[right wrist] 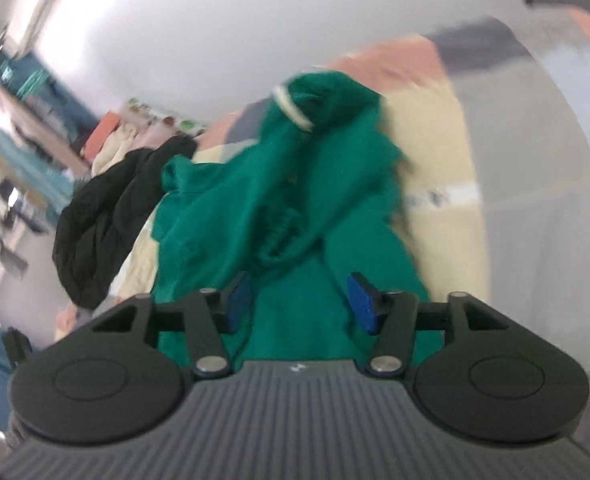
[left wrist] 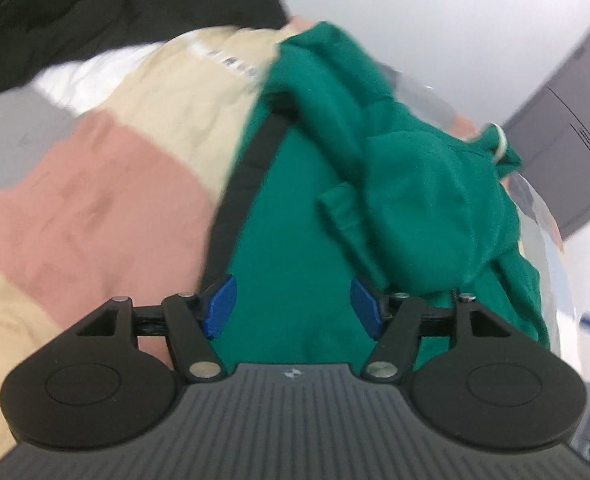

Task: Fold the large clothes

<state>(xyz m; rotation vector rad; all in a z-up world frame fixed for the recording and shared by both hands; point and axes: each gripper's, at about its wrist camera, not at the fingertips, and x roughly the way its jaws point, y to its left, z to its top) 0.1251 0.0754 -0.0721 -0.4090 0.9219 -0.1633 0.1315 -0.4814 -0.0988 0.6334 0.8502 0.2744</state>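
Note:
A large green garment (left wrist: 375, 184) with a black band along one edge and a white-trimmed cuff lies crumpled on a striped pink and cream bedcover (left wrist: 95, 208). My left gripper (left wrist: 293, 306) is open, its blue pads (left wrist: 221, 306) apart just over the green cloth, nothing held. In the right wrist view the same green garment (right wrist: 295, 200) lies bunched with its white cuff up top. My right gripper (right wrist: 301, 304) is open right over the cloth, with green fabric between the spread blue pads (right wrist: 363, 304).
A black garment (left wrist: 95, 16) lies heaped at the bed's far side, also in the right wrist view (right wrist: 107, 216). A grey cabinet (left wrist: 567, 140) stands by the white wall. Cluttered shelves (right wrist: 15, 140) are to the left. Both views are motion-blurred.

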